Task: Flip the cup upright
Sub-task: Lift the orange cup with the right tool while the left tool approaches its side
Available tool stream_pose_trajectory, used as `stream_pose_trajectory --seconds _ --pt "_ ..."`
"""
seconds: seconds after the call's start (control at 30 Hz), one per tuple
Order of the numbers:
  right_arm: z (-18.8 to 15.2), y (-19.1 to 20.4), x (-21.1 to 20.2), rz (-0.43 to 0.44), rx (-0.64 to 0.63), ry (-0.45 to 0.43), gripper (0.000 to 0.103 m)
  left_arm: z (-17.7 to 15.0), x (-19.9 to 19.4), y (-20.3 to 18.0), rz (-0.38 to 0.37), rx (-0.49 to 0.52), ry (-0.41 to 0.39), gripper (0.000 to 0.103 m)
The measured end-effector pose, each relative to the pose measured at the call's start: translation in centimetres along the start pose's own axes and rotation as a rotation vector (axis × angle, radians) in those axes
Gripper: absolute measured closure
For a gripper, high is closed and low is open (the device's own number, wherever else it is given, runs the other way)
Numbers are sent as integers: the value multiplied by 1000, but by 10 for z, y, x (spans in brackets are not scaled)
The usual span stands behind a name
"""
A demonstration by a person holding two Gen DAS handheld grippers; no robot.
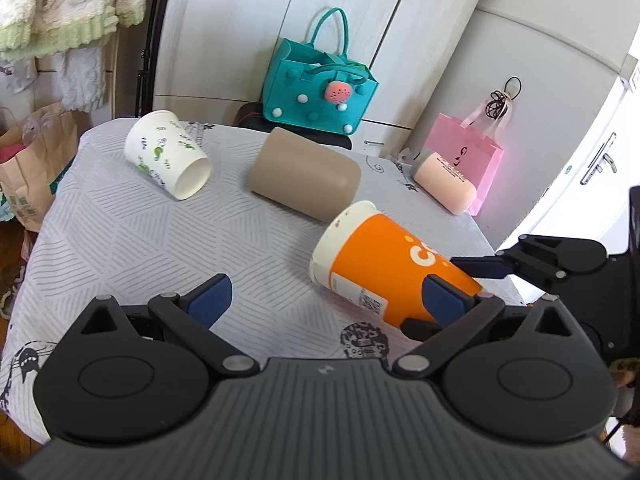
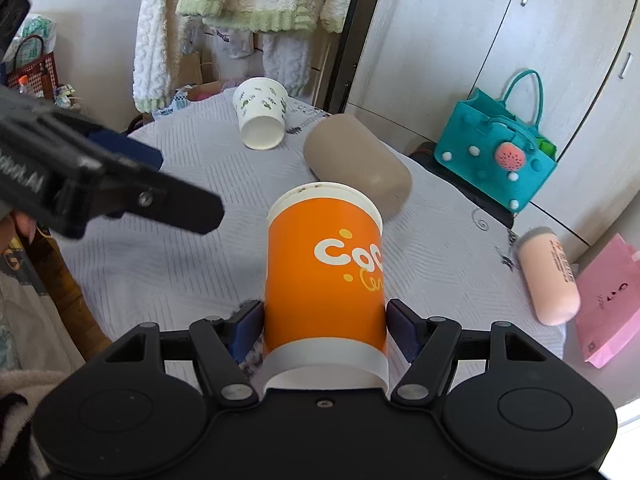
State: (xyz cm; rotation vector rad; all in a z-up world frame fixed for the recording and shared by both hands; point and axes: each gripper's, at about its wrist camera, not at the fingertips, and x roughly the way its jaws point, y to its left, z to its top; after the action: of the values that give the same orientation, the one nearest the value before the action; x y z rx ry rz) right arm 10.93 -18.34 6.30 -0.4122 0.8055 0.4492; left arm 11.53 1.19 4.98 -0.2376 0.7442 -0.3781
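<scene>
Your right claw (image 2: 324, 326) squeezes tall orange paper cup (image 2: 325, 280) near its wide end, cup tipped above grey patterned tablecloth (image 2: 160, 272). Your left claw (image 1: 326, 294) wide open, holding nothing

four cups (image 1: 394, 264) lie sideways on the table (image 1: 132, 240).
</scene>
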Motion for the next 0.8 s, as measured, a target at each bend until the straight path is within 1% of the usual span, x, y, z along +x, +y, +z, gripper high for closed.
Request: stream_pose_trajectory --seconds 0.23,0.37,0.43,0.5,0.57,0.7,0.8 --pt "4 0 19 72 61 13 31 -5 -2 9 3 -7 34 0" --pt "4 1 31 127 95 50 30 -8 2 9 -6 -12 58 0" --pt "4 3 31 128 90 47 30 -10 5 10 -17 -18 69 0" --pt "3 3 29 147 85 45 28 -10 9 10 -27 -24 78 0" --pt "3 2 25 146 73 45 17 -11 13 12 -32 -33 83 0" --pt "6 0 19 177 32 27 17 -11 26 19 -46 -88 100 0" --pt "10 -3 19 215 21 23 17 -11 36 26 -96 -136 117 1"
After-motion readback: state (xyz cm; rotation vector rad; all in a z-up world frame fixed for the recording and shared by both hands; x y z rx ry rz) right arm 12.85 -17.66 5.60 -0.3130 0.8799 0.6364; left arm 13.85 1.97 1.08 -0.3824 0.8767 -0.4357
